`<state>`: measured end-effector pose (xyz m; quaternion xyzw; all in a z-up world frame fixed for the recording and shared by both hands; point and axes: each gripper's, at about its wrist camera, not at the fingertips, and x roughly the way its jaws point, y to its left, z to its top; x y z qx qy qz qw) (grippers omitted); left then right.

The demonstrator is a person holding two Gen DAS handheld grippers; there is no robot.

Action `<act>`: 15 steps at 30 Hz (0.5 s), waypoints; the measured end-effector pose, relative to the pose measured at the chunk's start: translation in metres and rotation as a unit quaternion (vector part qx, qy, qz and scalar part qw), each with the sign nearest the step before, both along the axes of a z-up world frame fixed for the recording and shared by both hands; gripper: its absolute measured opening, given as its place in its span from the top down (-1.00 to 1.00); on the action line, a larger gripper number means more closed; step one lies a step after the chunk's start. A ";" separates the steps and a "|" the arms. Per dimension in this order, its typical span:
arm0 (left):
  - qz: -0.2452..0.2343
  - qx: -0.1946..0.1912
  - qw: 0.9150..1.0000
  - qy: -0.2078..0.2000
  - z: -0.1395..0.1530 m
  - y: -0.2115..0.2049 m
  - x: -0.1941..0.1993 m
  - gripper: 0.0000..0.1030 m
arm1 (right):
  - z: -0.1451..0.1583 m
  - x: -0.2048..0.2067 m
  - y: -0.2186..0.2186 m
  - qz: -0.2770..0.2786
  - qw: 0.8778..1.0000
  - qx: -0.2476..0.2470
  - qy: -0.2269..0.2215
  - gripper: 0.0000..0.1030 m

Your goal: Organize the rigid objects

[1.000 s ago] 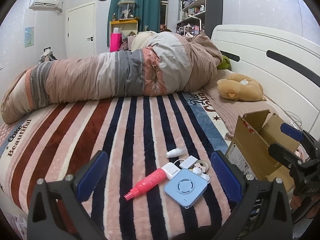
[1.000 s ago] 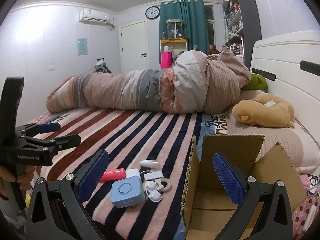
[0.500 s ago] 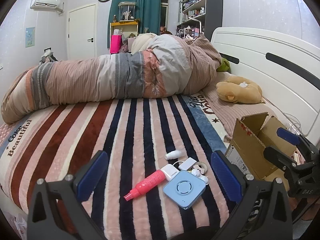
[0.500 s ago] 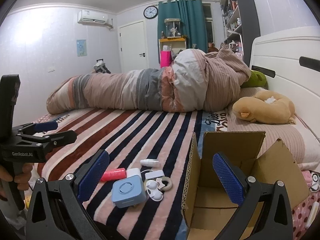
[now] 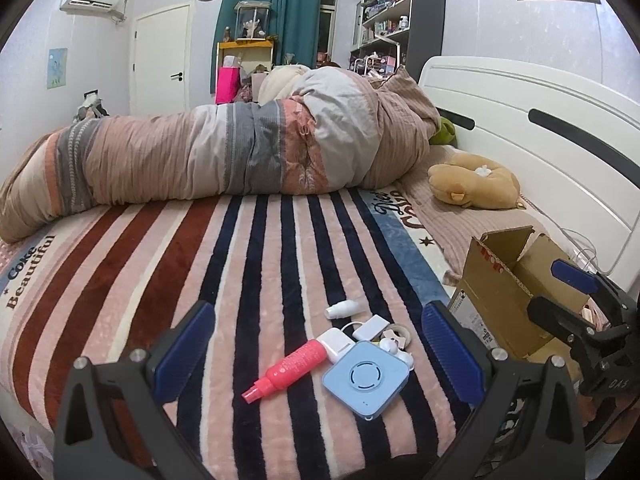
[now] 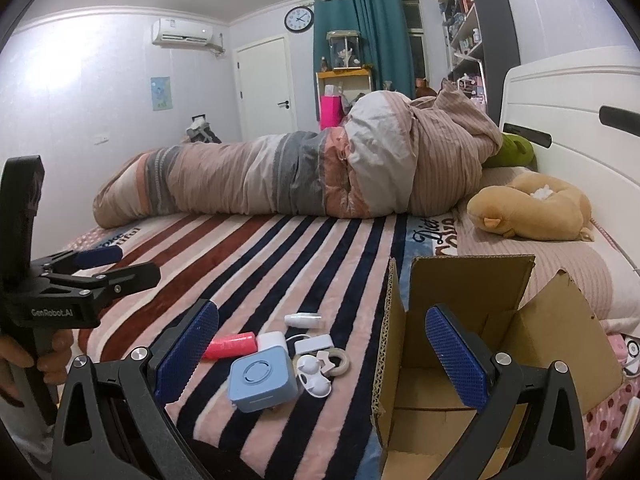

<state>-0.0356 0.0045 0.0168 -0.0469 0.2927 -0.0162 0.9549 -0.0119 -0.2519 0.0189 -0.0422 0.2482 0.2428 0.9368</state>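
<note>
Both grippers are hovering above the bed [image 5: 280, 240], nothing gripped. The left gripper [image 5: 316, 348] is showing its fingers wide apart, framing the small pile on the striped blanket; the right gripper [image 6: 322, 354] is also holding its fingers wide apart, straddling the near left wall of the cardboard box [image 6: 500, 332].

The task's things are sitting in a tight cluster on the blanket, just left of the open box: a light blue square device [image 5: 366, 378] nearest, a pink spray bottle [image 5: 290, 368] lying on its side to its left, a white adapter [image 5: 336, 343] touching both, white earbuds [image 6: 312, 376] and a ring-shaped piece [image 6: 334, 360] on the right side, and a small white tube [image 5: 344, 308] farthest out.

Judging the step as first pick, not yet started. Doing it well probably means taking an outer piece first, such as the spray bottle or tube, closing across its narrow body, since the items are touching and a careless grab could drag neighbours. The blanket is soft, so pressing down may sink things. The box flaps are standing up; drop from above, clear of them.
</note>
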 end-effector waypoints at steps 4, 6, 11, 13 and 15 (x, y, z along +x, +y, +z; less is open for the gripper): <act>0.002 -0.020 1.000 -0.022 -0.002 0.017 -0.001 -0.99 | 0.006 0.002 0.012 0.006 1.000 -0.014 0.007 -1.00; 0.001 -0.029 0.999 -0.029 -0.003 0.027 -0.001 -0.99 | 0.011 0.003 0.023 0.012 0.999 -0.030 0.003 -1.00; 0.002 -0.030 0.999 -0.029 -0.015 0.052 -0.003 -0.99 | 0.020 0.009 0.052 0.031 0.998 -0.047 0.004 -1.00; -0.001 -0.041 0.999 -0.025 -0.023 0.065 -0.001 -0.99 | 0.018 0.011 0.071 0.054 0.997 -0.063 0.010 -1.00; 0.000 -0.046 0.999 -0.020 -0.031 0.075 0.002 -0.99 | 0.013 0.012 0.090 0.077 0.994 -0.080 0.015 -1.00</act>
